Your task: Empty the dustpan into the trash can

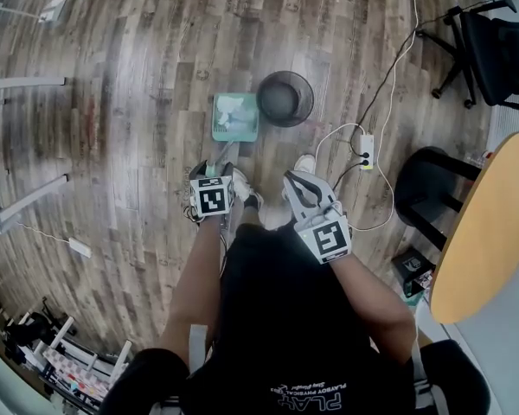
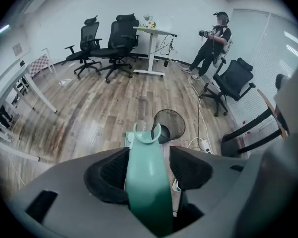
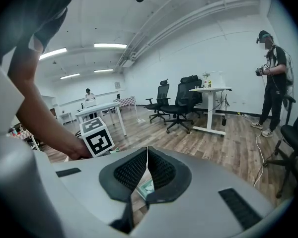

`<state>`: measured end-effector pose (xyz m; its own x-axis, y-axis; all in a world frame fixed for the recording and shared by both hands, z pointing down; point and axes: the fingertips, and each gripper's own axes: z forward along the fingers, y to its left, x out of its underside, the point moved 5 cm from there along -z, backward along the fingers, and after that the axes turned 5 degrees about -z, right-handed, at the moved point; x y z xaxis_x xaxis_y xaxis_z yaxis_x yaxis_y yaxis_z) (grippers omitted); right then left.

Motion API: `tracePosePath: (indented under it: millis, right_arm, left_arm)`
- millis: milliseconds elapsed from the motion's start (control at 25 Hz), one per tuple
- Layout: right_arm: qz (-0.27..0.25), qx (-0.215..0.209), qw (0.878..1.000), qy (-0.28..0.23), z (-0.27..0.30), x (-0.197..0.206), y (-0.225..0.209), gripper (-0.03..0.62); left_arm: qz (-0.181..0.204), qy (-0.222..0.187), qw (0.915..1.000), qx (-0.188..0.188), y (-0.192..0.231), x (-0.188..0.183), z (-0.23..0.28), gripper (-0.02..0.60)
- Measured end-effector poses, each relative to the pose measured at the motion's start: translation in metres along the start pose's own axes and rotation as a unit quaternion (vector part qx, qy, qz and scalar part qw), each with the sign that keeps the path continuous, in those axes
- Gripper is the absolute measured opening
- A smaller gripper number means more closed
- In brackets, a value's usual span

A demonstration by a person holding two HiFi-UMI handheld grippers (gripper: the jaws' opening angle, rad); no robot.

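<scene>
**Spotter:** Head view first, what have you got?

**Me:** The dustpan is flat on the floor just beside the trash can, with pale scraps in it. My left gripper is at its near end, the end away from the can.

**Spotter:** Gripped?

**Me:** The left gripper view says no. The jaws are spread wide and the green handle stands between the pads (there's a gap on the can side). I'd centre it, squeeze firmly, and lift level so nothing slides out before the rim.

**Spotter:** And the right gripper view?

**Me:** The right gripper is clenched on nothing, back from the can. I'd hold it clear of the tipping path.
</scene>
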<state>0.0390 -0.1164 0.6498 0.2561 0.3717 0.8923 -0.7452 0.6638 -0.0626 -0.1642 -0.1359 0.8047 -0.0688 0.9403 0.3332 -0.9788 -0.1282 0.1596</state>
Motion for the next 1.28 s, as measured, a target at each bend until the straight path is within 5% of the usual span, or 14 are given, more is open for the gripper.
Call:
tracePosePath:
  millis: [280,960,1280]
  right_arm:
    - [0.004,0.003,1.0,-0.001,-0.007,0.002,-0.008,0.025]
    - [-0.035,-0.005,0.999,-0.018,-0.005,-0.022,0.02,0.025]
    - [-0.059,0.014,0.998,-0.019,-0.009,-0.042,0.04,0.025]
  left_arm:
    - [-0.002,0.024,0.9993,-0.029,0.005,0.009,0.003,0.117]
    - [0.012,0.02,0.9989,-0.042,0.011,0.022,-0.003,0.097]
    - [0.049,0.004,0.9979,-0.043,0.028,0.032,-0.043,0.097]
